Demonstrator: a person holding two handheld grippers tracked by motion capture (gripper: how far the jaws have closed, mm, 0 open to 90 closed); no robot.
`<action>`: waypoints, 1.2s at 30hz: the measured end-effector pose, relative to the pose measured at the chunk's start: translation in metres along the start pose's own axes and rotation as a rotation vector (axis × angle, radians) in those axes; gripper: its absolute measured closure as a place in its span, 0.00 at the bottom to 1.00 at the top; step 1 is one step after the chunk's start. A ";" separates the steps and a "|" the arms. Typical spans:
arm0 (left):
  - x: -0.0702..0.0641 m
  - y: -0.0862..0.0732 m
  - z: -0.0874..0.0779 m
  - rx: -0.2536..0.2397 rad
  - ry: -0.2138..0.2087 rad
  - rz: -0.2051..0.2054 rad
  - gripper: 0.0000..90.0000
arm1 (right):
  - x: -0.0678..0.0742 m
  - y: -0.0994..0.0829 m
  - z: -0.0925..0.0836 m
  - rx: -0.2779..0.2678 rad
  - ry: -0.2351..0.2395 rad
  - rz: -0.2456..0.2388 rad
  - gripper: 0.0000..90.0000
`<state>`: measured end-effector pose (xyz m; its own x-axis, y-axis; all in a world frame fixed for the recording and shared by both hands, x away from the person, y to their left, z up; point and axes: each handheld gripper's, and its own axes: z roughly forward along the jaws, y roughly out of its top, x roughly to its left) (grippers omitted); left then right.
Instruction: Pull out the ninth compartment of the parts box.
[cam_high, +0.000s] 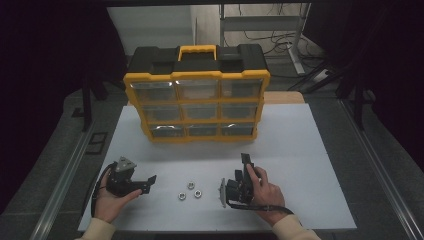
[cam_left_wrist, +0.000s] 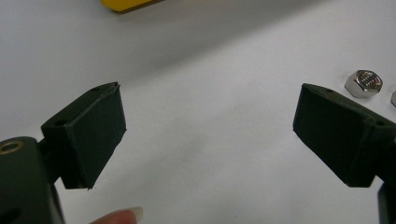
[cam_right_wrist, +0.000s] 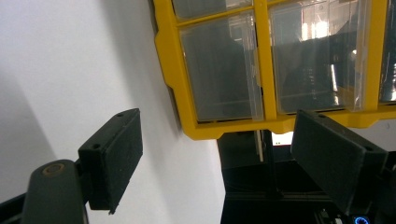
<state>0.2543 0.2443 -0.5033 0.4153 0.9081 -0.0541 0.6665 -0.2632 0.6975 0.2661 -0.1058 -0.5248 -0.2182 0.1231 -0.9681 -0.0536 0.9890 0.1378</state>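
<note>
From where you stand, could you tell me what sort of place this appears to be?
Probably a lab recording station: a white table bearing a yellow parts organizer, dark curtains around it, and cables on the floor behind.

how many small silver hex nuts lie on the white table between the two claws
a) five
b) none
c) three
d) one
c: the high view shows three small silver hex nuts clustered on the white table, between the left claw and the right claw, in front of the yellow and black drawer organizer.
</note>
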 end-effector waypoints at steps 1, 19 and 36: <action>0.000 0.000 0.000 -0.001 0.000 -0.001 0.11 | 0.000 0.000 0.001 -0.003 -0.004 0.004 0.20; 0.000 0.000 -0.001 -0.004 -0.003 -0.002 0.11 | -0.002 0.000 0.018 -0.030 0.029 -0.008 0.21; 0.000 0.000 0.000 -0.003 -0.004 0.001 0.11 | -0.001 0.002 0.027 -0.018 0.019 -0.011 0.22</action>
<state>0.2540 0.2440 -0.5028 0.4178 0.9068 -0.0563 0.6646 -0.2628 0.6995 0.2919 -0.1020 -0.5296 -0.2364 0.1103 -0.9654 -0.0732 0.9887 0.1309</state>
